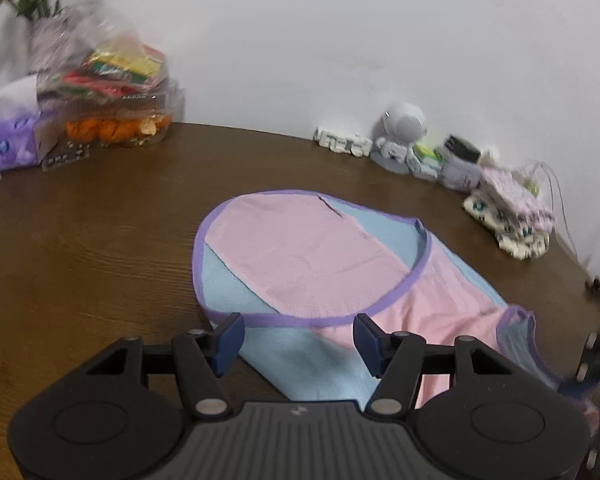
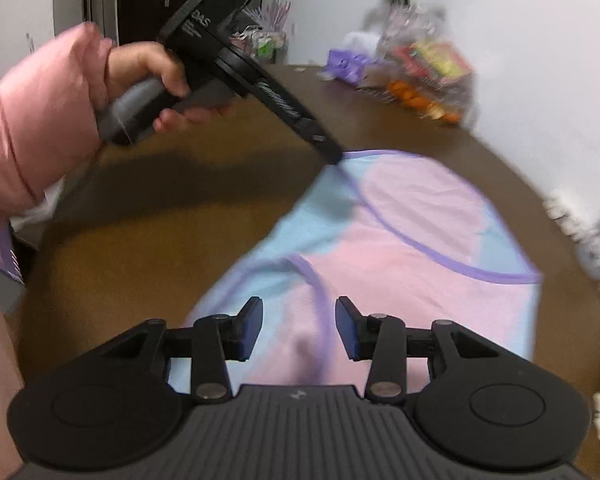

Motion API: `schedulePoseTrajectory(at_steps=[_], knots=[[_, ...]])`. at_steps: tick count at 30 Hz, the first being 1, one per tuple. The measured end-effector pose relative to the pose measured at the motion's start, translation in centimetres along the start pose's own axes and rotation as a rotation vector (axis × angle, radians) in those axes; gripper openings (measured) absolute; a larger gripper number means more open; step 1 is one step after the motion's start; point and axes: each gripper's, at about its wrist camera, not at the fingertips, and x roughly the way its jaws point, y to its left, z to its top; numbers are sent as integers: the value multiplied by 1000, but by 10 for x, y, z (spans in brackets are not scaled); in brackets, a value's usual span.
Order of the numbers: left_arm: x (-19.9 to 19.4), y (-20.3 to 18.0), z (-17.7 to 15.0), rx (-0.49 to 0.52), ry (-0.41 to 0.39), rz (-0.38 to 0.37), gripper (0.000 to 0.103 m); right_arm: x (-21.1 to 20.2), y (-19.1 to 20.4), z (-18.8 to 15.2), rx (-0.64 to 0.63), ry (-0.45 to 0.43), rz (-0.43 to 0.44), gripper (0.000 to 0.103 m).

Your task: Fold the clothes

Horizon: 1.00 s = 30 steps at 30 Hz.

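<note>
Left gripper [image 1: 298,338]: bottom centre of its view, jaws spread, nothing between them, poised over the near hem. Right gripper [image 2: 299,328]: bottom centre, jaws spread, holding nothing, above the cloth. Garment [image 1: 312,256]: pink and blue, purple trim, lying partly folded at mid-frame on the table [image 1: 100,240]. Tissue box [image 1: 8,144]: far left. Speaker figure [image 1: 402,132]: far, right of centre, against the wall.
</note>
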Motion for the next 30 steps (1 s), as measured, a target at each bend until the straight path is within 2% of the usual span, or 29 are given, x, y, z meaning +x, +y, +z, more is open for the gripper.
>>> schedulePoseTrajectory(at_steps=[2,6,9,15,20,23,26,28,29,30], knots=[[9,4,2,13,4,-34,57,14,0,10,113,21,29,41],[39,0,11,151,54,-60,56,35,-2,14,310,41,21,41],[52,10,15,211,95,-77,54,43,0,10,415,25,5,41],[50,27,16,408,147,-103,53,54,5,-1,536,-11,-17,41],[61,16,21,571,214,-111,53,61,4,-8,610,-56,-60,40],[70,8,24,636,252,-122,51,64,4,-9,637,-69,-82,36],[73,10,27,637,287,-158,42,67,7,-9,643,-79,-107,32],[73,13,28,627,313,-202,24,68,8,-9,641,-81,-123,22],[72,14,28,622,320,-215,19,69,9,-8,636,-80,-131,19],[71,15,28,619,323,-223,10,71,9,-8,630,-79,-139,14]])
